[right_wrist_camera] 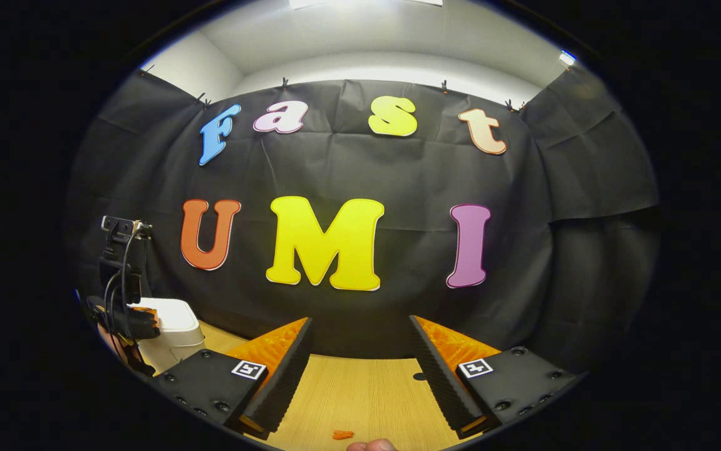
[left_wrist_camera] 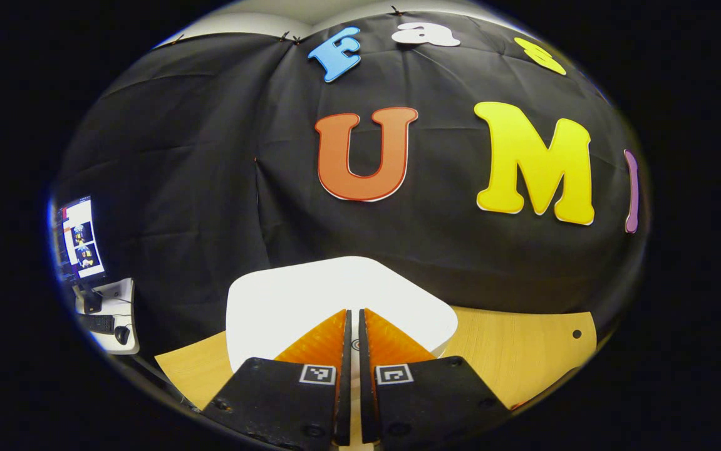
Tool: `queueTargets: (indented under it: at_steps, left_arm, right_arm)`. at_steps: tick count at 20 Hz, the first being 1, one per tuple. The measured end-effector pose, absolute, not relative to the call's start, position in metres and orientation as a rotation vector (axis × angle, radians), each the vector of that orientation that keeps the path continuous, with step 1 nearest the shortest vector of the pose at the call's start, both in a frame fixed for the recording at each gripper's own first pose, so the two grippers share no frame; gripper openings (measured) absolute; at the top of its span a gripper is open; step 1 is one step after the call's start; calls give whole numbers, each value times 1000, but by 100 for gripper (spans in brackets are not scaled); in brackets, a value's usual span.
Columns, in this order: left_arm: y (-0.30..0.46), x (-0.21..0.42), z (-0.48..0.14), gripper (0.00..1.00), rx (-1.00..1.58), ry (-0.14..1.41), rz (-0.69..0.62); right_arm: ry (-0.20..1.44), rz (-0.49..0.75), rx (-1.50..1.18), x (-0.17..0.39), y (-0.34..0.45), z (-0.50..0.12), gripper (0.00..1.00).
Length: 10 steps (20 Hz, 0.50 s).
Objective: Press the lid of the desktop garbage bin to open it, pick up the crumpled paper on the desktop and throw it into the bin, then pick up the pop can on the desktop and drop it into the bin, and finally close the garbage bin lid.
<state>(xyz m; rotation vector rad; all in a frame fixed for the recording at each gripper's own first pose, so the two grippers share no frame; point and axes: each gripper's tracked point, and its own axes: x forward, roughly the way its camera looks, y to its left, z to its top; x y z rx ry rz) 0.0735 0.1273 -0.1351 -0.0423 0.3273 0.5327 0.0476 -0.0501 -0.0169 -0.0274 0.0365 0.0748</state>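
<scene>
In the left gripper view, the white bin lid (left_wrist_camera: 335,300) lies directly ahead of the left gripper (left_wrist_camera: 354,316), whose nearly closed jaws leave only a thin slit between them. Bare wooden tabletop (left_wrist_camera: 523,351) spreads to the right of the bin. In the right gripper view, the right gripper (right_wrist_camera: 360,332) stands wide apart over open desk (right_wrist_camera: 360,388), with the bin (right_wrist_camera: 172,332) and the other gripper (right_wrist_camera: 125,313) blocking the far left.
</scene>
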Motion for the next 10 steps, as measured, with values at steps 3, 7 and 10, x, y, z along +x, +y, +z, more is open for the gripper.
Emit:
queueTargets:
  at_steps: [3,7,10]
  left_arm:
    - [128,72,-138,8,-26,340,534]
    - [130,70,-143,7,-20,345,551]
    - [129,72,-137,6,-22,314,551]
  right_arm:
    - [54,82,-5,52,-47,-25,95]
    - [60,116,5,54,-34,-28,95]
    - [52,133,-8,54,-27,-29,95]
